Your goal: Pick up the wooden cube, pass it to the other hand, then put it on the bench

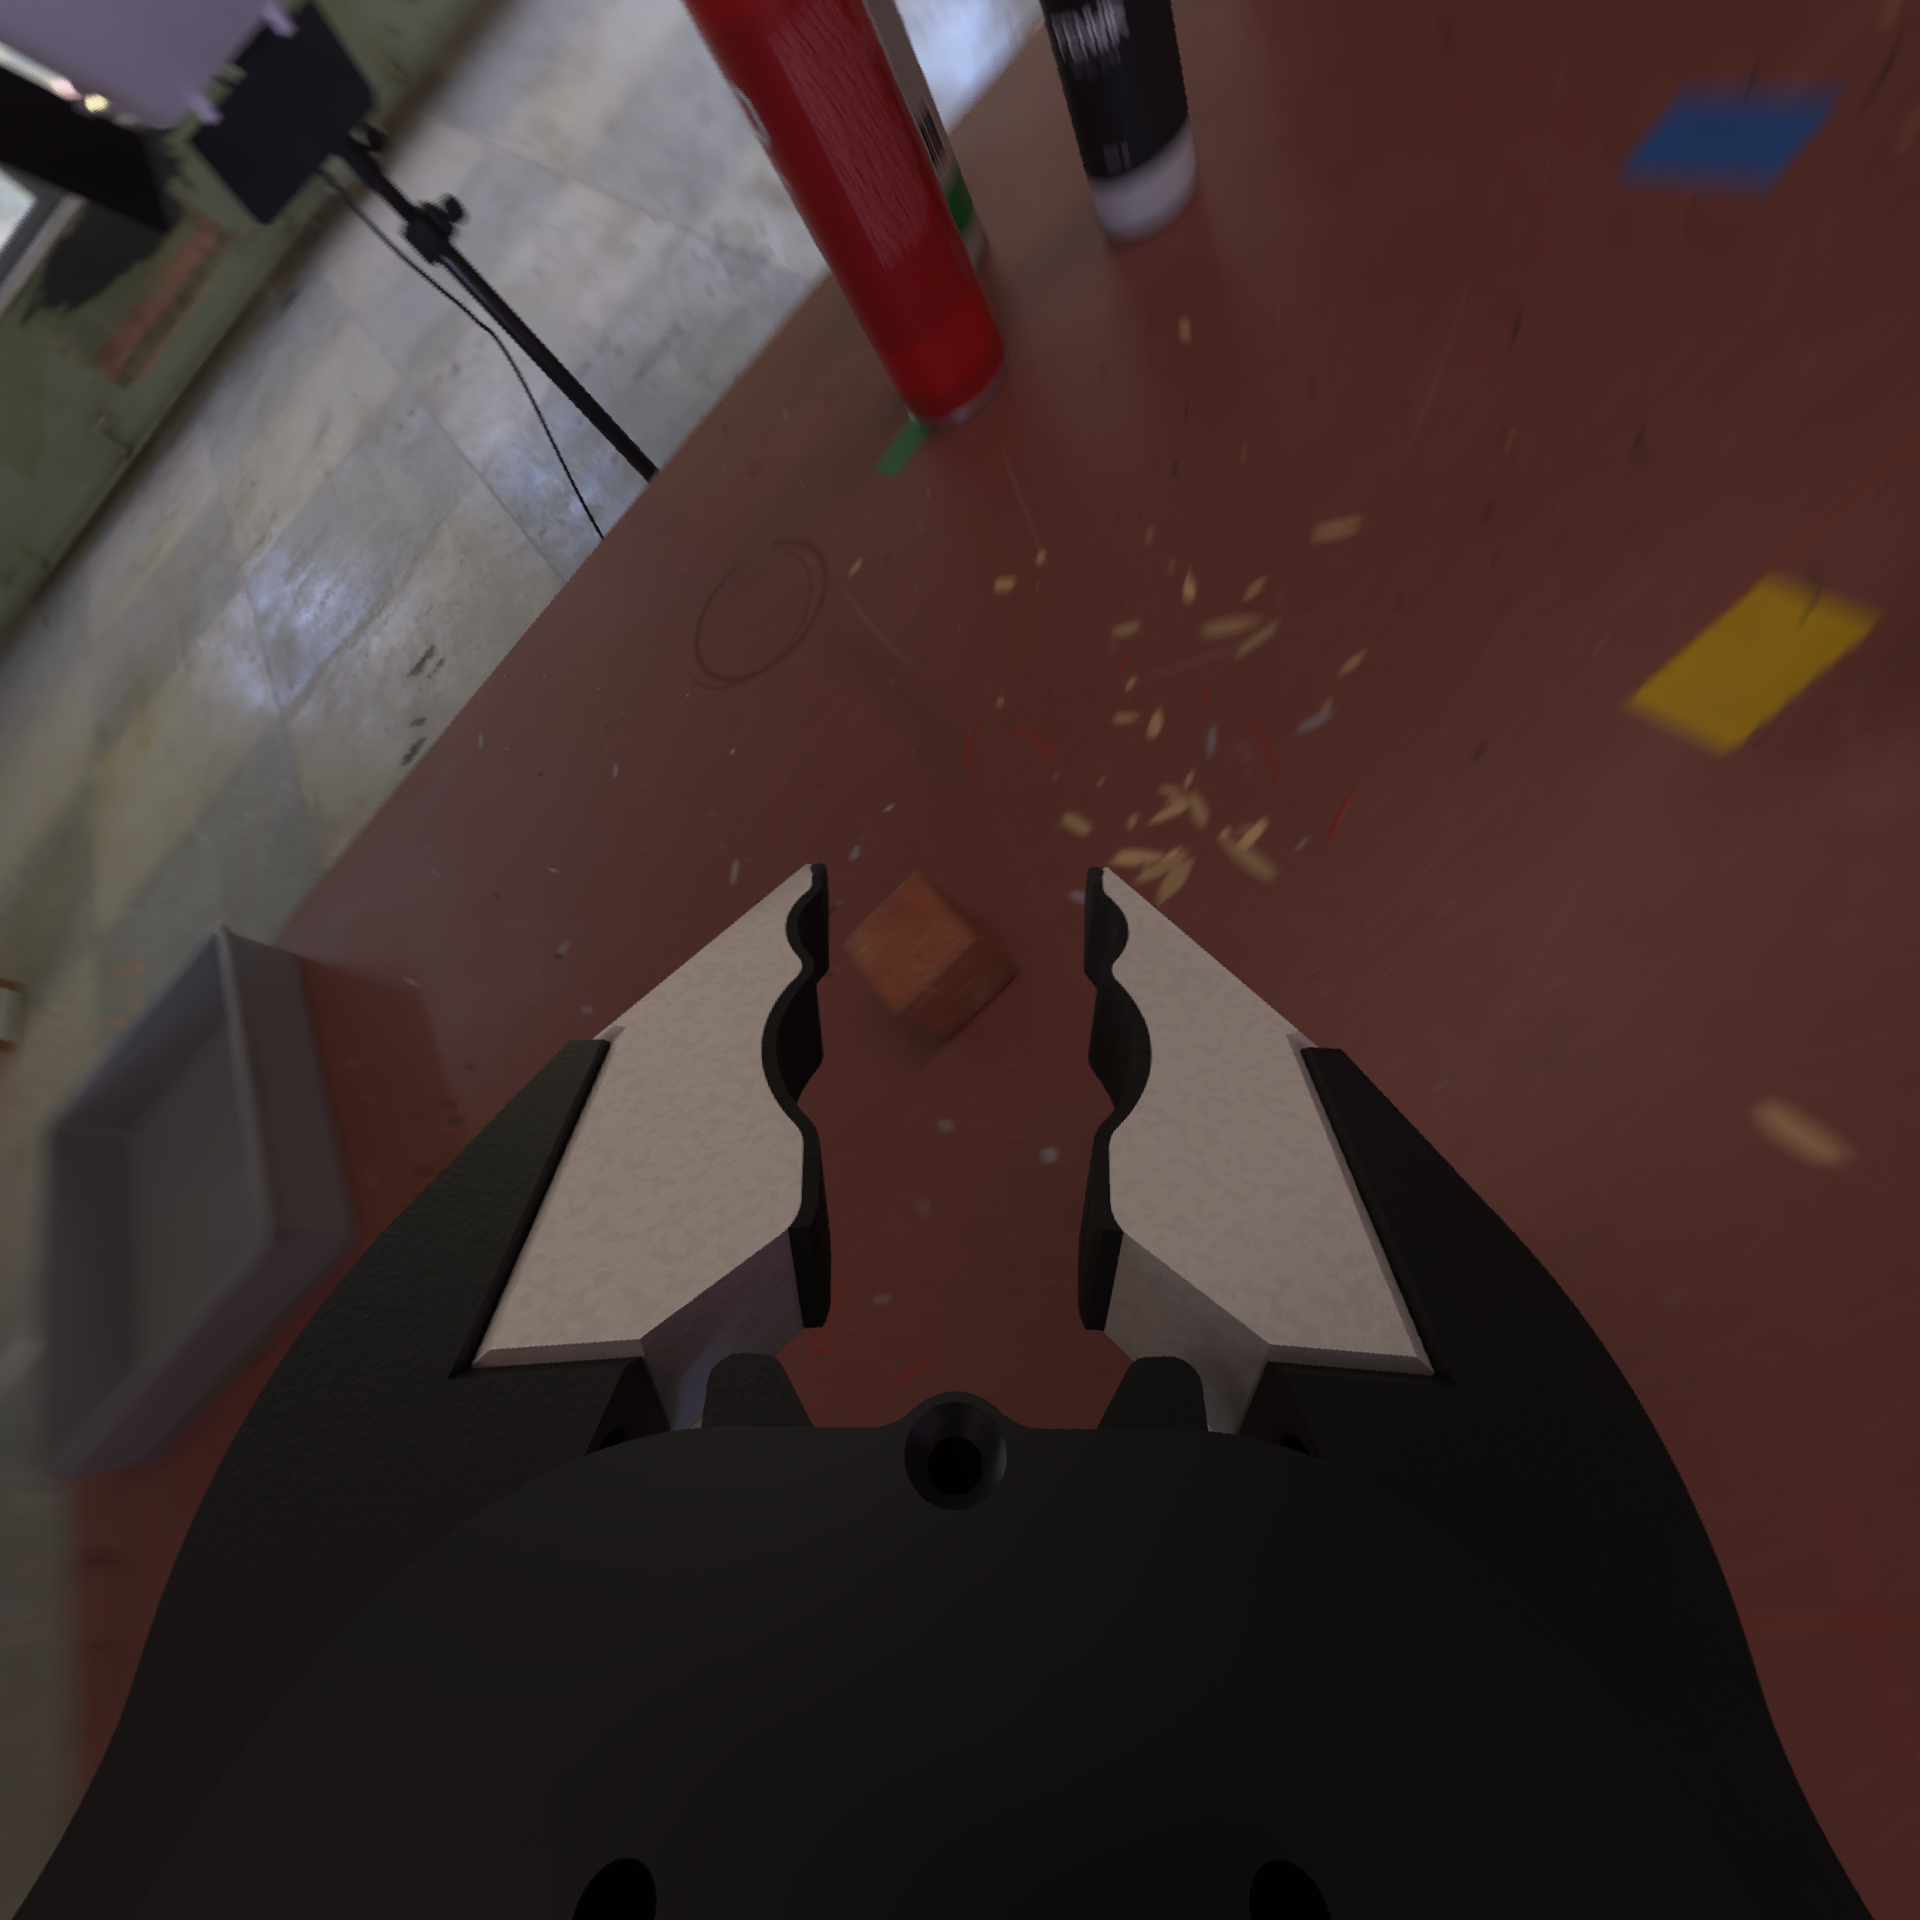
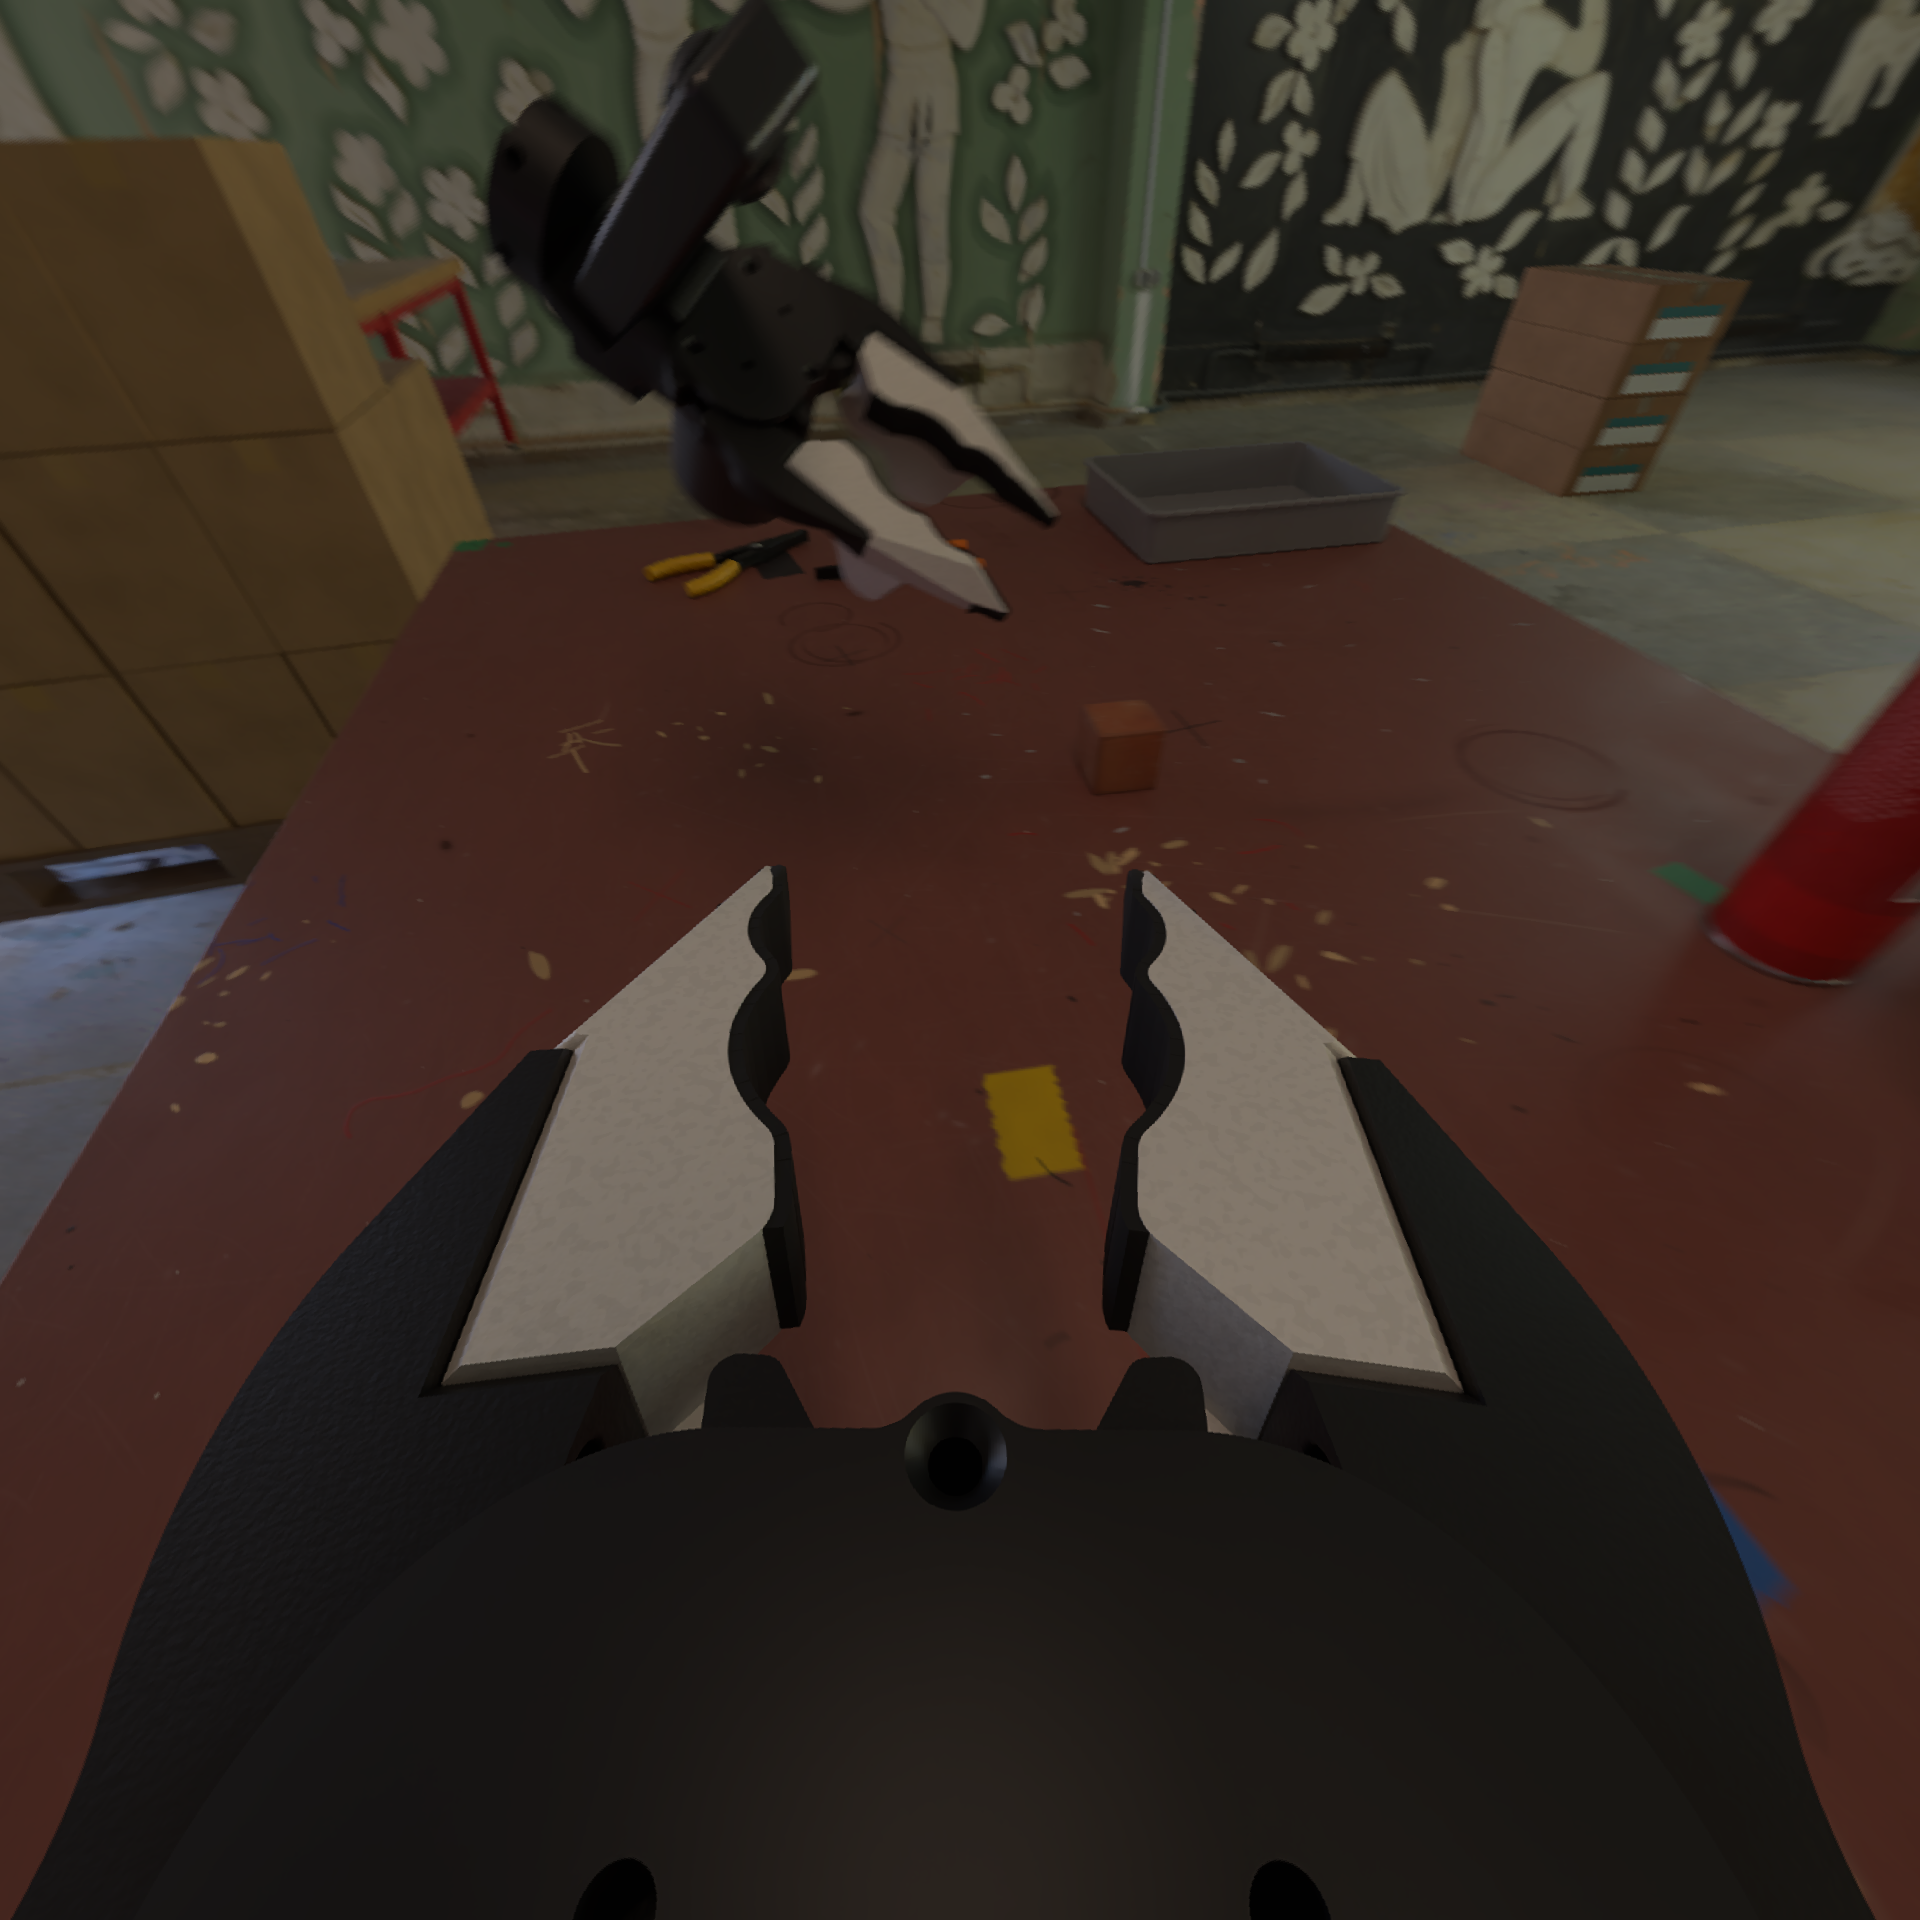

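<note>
Wooden cube [image 1: 928, 965]: rests on the reddish-brown desk [image 1: 1455, 416], untouched.
Left tongs [image 1: 957, 883]: spread wide, hovering above the cube, which shows between the 2 tips.
Right tongs [image 2: 956, 888]: spread wide, empty, well apart from the cube.

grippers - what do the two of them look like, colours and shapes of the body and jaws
Both match. The left gripper and right gripper each have a rounded matte black body with a finely textured surface, a round recessed hole at its front centre and two more holes near the back. The two jaws are pale, speckled off-white wedges tapering to points, lined inside with black scalloped pads. No cables or markings show.
</note>
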Controlling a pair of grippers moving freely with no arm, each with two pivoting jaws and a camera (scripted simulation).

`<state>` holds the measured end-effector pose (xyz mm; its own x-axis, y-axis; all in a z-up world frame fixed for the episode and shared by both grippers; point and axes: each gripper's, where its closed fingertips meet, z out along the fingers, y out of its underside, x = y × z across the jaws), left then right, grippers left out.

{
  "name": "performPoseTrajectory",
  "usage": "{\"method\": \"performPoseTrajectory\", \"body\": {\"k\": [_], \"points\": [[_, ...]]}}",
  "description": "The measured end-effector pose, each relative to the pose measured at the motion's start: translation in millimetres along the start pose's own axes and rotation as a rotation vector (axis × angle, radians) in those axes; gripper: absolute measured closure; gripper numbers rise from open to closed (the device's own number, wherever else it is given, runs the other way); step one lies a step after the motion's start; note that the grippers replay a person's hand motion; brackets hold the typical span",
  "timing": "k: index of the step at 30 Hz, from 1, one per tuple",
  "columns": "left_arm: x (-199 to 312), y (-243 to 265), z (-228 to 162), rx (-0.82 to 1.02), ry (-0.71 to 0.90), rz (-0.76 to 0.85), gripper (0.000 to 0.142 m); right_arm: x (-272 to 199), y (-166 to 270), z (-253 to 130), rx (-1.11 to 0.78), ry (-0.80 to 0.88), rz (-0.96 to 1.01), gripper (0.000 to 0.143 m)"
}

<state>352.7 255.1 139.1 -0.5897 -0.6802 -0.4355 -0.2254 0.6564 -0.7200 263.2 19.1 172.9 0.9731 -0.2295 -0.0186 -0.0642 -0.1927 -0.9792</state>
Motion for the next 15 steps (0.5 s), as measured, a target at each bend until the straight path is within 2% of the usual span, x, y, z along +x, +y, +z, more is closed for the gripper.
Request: {"method": "performPoseTrajectory", "body": {"k": [3,5,7,9,11,15], "points": [[-12,3,16,-0.150,0.057,0.215,0.084,-17,23,26,-0.020,-0.092,0.057,0.086],[-5,13,26,-0.227,0.189,0.362,0.061,-27,40,34,-0.059,-0.159,0.066,0.085],[-1,32,36,-0.325,0.304,0.534,0.051,-28,54,39,-0.095,-0.163,0.080,0.080],[-6,51,49,-0.435,0.337,0.639,0.052,-29,60,41,-0.112,-0.186,0.108,0.075],[-11,65,62,-0.525,0.364,0.663,0.056,-31,60,42,-0.108,-0.200,0.121,0.074],[-18,91,87,-0.639,0.386,0.715,0.054,-35,55,40,-0.089,-0.215,0.115,0.075]]}}
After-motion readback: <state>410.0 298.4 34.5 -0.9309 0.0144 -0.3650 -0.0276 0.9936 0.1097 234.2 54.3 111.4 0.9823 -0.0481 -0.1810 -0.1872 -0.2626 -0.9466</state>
